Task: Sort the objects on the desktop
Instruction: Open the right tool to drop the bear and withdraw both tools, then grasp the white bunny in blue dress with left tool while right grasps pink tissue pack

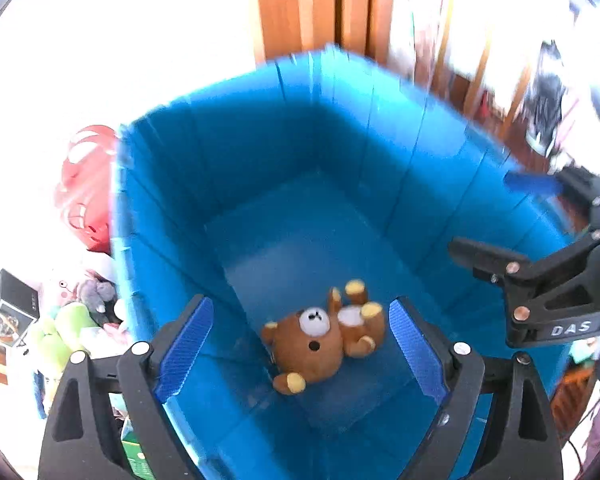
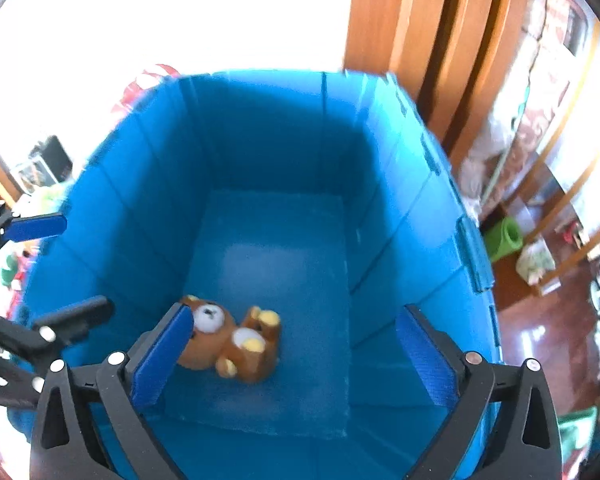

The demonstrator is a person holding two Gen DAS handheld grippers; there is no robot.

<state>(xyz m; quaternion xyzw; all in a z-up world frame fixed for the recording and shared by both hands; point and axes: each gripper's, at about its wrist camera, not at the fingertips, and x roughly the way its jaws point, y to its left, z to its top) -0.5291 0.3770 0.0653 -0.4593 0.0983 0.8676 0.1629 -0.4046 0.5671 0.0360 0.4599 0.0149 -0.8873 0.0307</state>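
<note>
Where the left wrist view blows out to white at 10–12 o'clock, nothing past the bin (image 1: 260, 152) rim can be read. Clutter at 8 o'clock beside the bin is blurred: a red bag (image 1: 86, 188), soft toys (image 1: 76, 320), a dark box (image 1: 14, 308), none sharp enough to identify further. Left gripper (image 1: 300, 356) spread wide, blue pads (image 1: 186, 352) apart, nothing between them in contact; it hangs over the open bin. Bear (image 1: 320, 336) lies on its back on the bin floor at 6 o'clock, framed between the fingers but below them. Right gripper (image 1: 532, 224) enters at 3 o'clock, partly cut off by the frame edge, its fingers apart.

Right wrist view: upper left again overexposed; the shelves (image 2: 556, 140) at 2–4 o'clock are smeared. Right gripper (image 2: 296, 360) spread wide, holding nothing. Its left pad (image 2: 162, 360) overlaps the bear (image 2: 236, 344) in the picture, hiding part of the head; contact cannot be told. Bear sits on the bin (image 2: 280, 128) floor at 7 o'clock. Left gripper (image 2: 56, 268) shows at 9 o'clock, fingers apart, cut off at the edge.
</note>
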